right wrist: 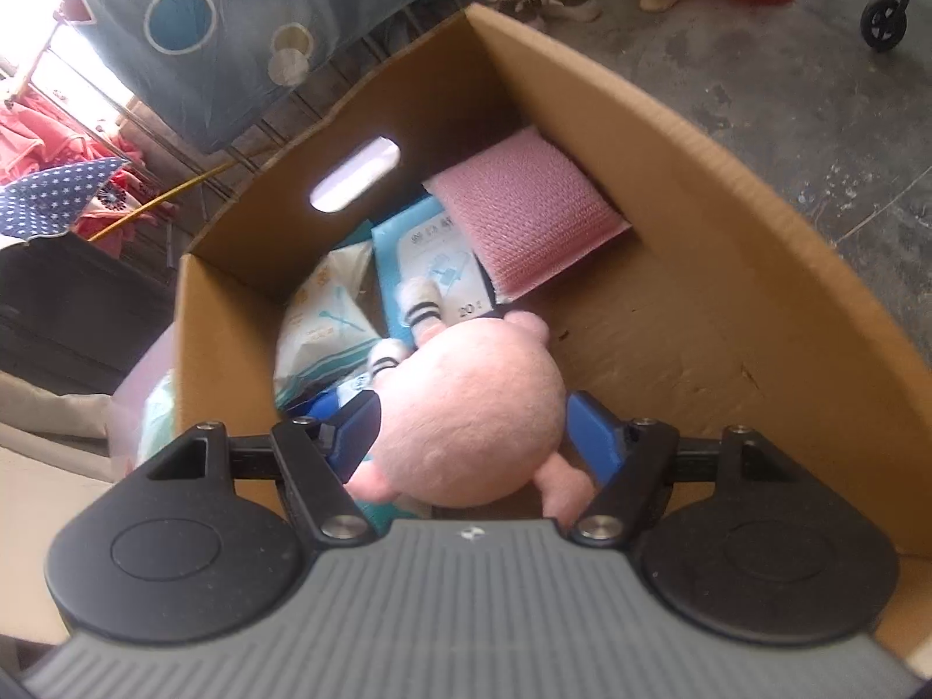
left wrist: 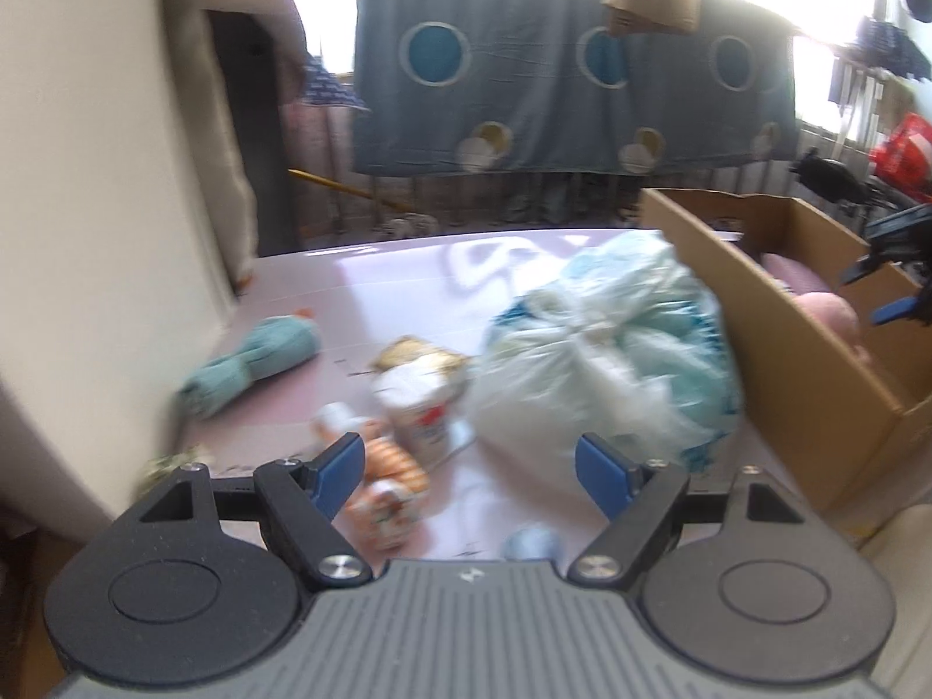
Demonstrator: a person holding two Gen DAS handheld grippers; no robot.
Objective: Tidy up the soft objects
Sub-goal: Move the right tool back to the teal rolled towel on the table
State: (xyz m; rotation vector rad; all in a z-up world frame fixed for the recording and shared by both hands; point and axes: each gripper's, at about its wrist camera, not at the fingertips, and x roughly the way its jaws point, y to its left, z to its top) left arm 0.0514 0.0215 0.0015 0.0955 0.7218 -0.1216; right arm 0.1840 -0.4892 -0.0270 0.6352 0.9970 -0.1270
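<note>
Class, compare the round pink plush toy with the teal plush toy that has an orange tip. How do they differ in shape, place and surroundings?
The round pink plush toy is ball-shaped with small limbs; the teal plush toy with the orange tip is long and narrow. The pink one sits inside the brown cardboard box, among packets; the teal one lies on the glossy pink tabletop. The pink one sits between the right gripper fingers; no gripper nears the teal one. Both look soft.

Both tongs gape — left, right (angled downward).
</note>
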